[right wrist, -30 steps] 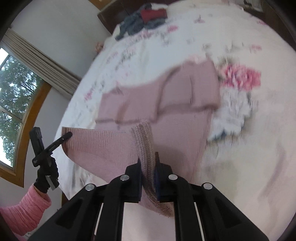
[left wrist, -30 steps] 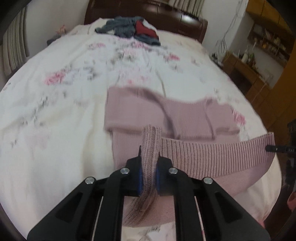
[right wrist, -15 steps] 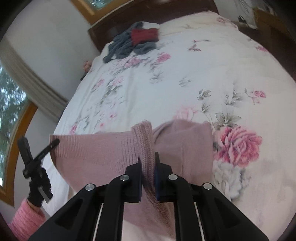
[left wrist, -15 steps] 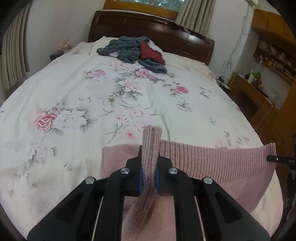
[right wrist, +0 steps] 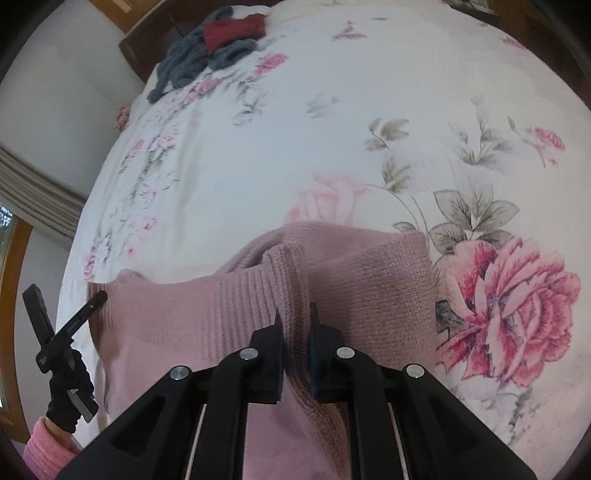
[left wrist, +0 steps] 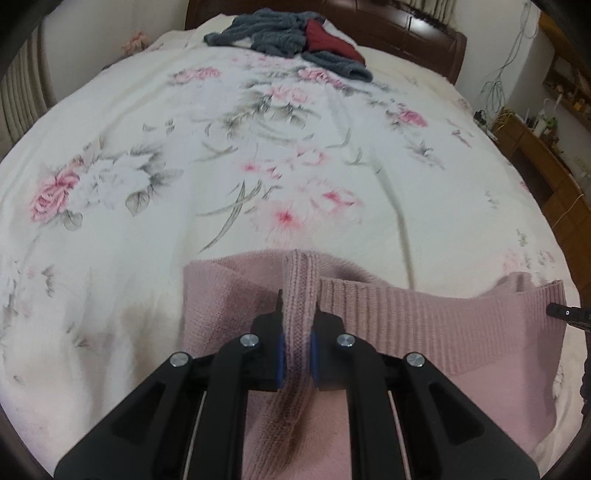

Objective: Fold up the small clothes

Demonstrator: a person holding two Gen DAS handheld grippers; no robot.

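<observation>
A pink knit sweater (left wrist: 424, 325) lies folded over itself near the front of the floral bed. My left gripper (left wrist: 298, 304) is shut on its ribbed hem at the left corner. In the right wrist view the same sweater (right wrist: 373, 288) shows, and my right gripper (right wrist: 295, 314) is shut on the ribbed hem at the right corner. The hem runs between both grippers, low over the folded body. The left gripper's tip (right wrist: 96, 298) pokes into the right wrist view, held by a gloved hand (right wrist: 68, 391). The sleeves are hidden under the fold.
A heap of grey and dark red clothes (left wrist: 295, 35) lies at the head of the bed by the wooden headboard (left wrist: 406, 26). Wooden furniture (left wrist: 546, 162) stands along the right. A curtain and window frame (right wrist: 33, 206) are on the left. The floral bedspread (left wrist: 184, 147) stretches ahead.
Both grippers carried the hem forward over the sweater's upper part and lowered it. The spread body and sleeves seen a second ago are now covered by the fold.
</observation>
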